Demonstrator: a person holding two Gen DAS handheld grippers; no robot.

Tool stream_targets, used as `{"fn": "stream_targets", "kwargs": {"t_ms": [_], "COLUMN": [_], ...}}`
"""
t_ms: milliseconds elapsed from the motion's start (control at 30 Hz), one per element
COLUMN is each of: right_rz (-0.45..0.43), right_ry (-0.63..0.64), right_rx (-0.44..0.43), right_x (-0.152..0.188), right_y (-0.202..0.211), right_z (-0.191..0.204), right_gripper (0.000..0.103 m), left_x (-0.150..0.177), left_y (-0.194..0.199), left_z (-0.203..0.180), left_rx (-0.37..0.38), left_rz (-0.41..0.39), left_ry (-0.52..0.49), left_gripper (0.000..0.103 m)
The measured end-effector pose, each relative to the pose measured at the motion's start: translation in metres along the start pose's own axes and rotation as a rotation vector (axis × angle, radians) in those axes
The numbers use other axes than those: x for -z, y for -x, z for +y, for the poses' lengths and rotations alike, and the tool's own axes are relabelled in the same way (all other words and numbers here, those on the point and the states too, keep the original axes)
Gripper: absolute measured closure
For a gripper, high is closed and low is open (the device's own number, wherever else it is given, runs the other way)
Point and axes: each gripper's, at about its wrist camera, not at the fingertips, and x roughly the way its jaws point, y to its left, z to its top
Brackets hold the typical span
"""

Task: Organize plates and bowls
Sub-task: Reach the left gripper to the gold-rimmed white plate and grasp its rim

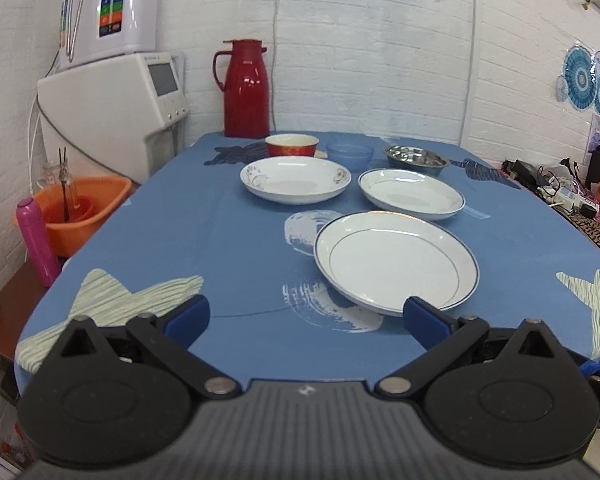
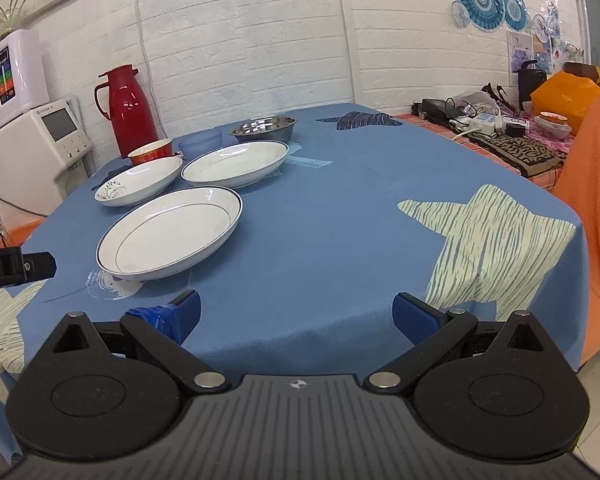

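Left claw (image 1: 306,318): I hold it low at the bottom of the left view, fingers spread wide, grasping nothing; its right pad sits just at the near rim of the big plate (image 1: 396,260), though I cannot tell whether it touches.

Right claw (image 2: 296,314): released too, fingers wide apart, empty, over bare blue cloth (image 2: 340,220) at the bottom centre of the right view, well apart from the dishes.

Big plate: frame centre in the left view, nearest me, lying flat and alone.

Rimmed plate (image 1: 412,194): just behind it, centre right, blue edge line, separate.

Floral plate (image 1: 295,179): centre, left of the rimmed one, separate.

Red bowl (image 1: 292,145): upper centre, behind the floral plate.

Blue bowl (image 1: 350,155): beside the red one, to its right.

Steel bowl (image 1: 416,159): further right, behind the rimmed plate.

Count: three plates, three bowls, six pieces in all.

Done: nothing that I can see; no piece is stacked or nested.

Left: by my reading, everything, stacking the plates and nesting the bowls, with the big plate the likely first pick.

Beyond: a red flask (image 1: 246,88) stands at the table's far edge, upper centre; white machines (image 1: 112,92) fill the upper left.
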Motion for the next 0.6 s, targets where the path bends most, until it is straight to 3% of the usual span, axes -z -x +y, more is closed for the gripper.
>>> {"fn": "stream_targets", "kwargs": {"t_ms": [167,333,500,600], "right_rz": [0.004,0.055,0.041,0.060], "right_ry": [0.028,-0.051,0.081,0.221], "right_rx": [-0.066,-0.191,-0.097,-0.030], "right_x": [-0.013,-0.042,-0.075,-0.087], "right_y": [-0.018,-0.042,-0.062,-0.083], "right_z": [0.009,0.008,0.036,0.056], "right_gripper": [0.015,0.016,0.014,0.014], "left_x": [-0.009,-0.025,-0.044,-0.054], "left_y": [-0.027,-0.049,-0.083,-0.108], "left_z": [0.010,0.014,0.021,0.021], "left_rx": [-0.009,-0.004,0.021,0.027], "left_rz": [0.057,0.090,0.155,0.202], "left_ry": [0.016,0.000,0.011,-0.004], "left_gripper": [0.000,0.000,0.000,0.000]}}
